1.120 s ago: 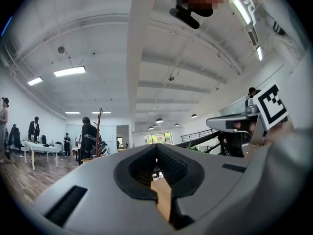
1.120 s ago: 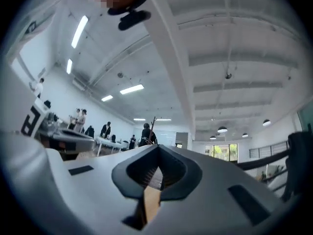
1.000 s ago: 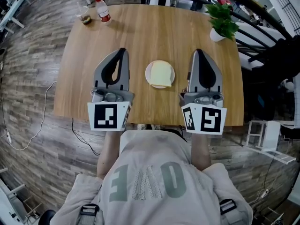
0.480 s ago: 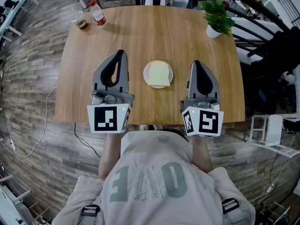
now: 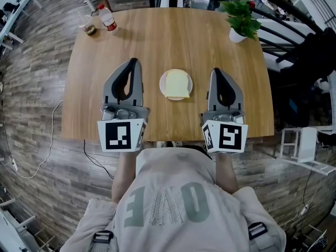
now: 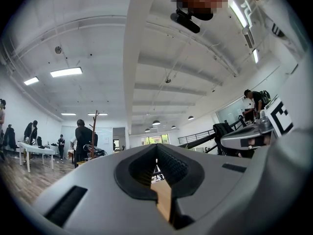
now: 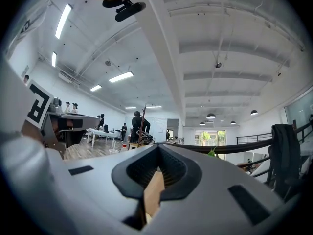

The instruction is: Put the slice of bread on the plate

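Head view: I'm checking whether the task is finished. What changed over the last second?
The right gripper sank slightly toward the table. Nothing was taken or let go. The left gripper and the bread on the plate stayed put; both grippers stayed shut and empty.

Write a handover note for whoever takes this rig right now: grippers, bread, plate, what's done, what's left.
Left gripper: fingers shut, nothing between them, to the left of the plate.
Right gripper: fingers shut, empty, to the right of the plate.
Slice of bread: lies flat on the white plate in the middle of the table, between the two grippers and touched by neither.
Done: the bread is on the plate.
Left: nothing that shows; at most, draw both grippers back.
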